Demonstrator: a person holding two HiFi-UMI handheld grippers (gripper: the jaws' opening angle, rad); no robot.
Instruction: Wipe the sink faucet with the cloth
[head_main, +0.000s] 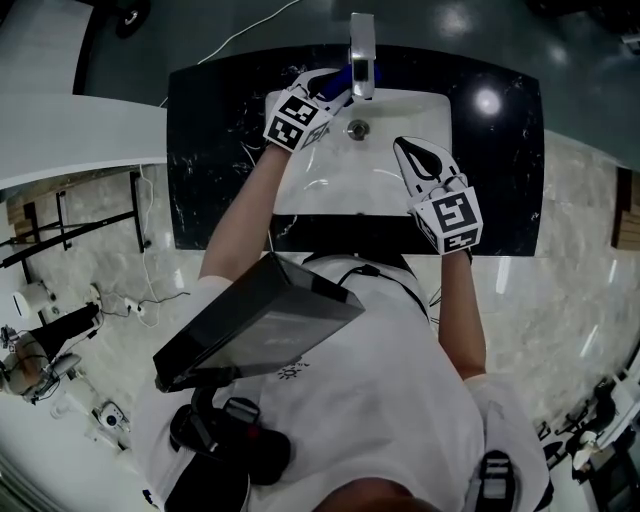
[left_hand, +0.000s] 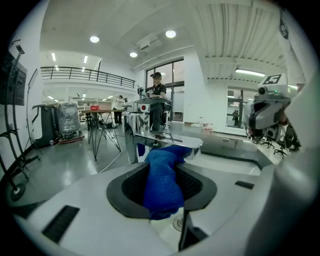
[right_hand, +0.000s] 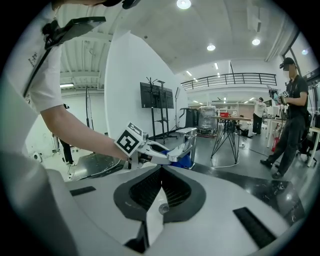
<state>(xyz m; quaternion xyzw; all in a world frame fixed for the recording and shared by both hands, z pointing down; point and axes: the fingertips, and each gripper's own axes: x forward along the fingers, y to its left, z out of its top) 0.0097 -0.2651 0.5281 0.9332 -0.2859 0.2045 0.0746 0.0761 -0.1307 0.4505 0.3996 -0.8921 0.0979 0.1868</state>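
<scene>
The chrome faucet (head_main: 362, 45) stands at the far edge of the white sink (head_main: 330, 190). My left gripper (head_main: 338, 90) is shut on a blue cloth (head_main: 352, 72), held against the faucet's left side under the spout. In the left gripper view the cloth (left_hand: 162, 182) fills the gap between the jaws, with the faucet (left_hand: 162, 139) right behind it. My right gripper (head_main: 402, 145) hovers over the right of the basin, shut and holding nothing. The right gripper view shows the faucet (right_hand: 188, 142), the cloth (right_hand: 183, 161) and the left gripper's marker cube (right_hand: 131, 142) ahead.
The drain (head_main: 357, 129) lies below the spout. A black marble counter (head_main: 210, 150) surrounds the sink. A person (right_hand: 292, 112) stands on the open floor beyond, near tripods and tables.
</scene>
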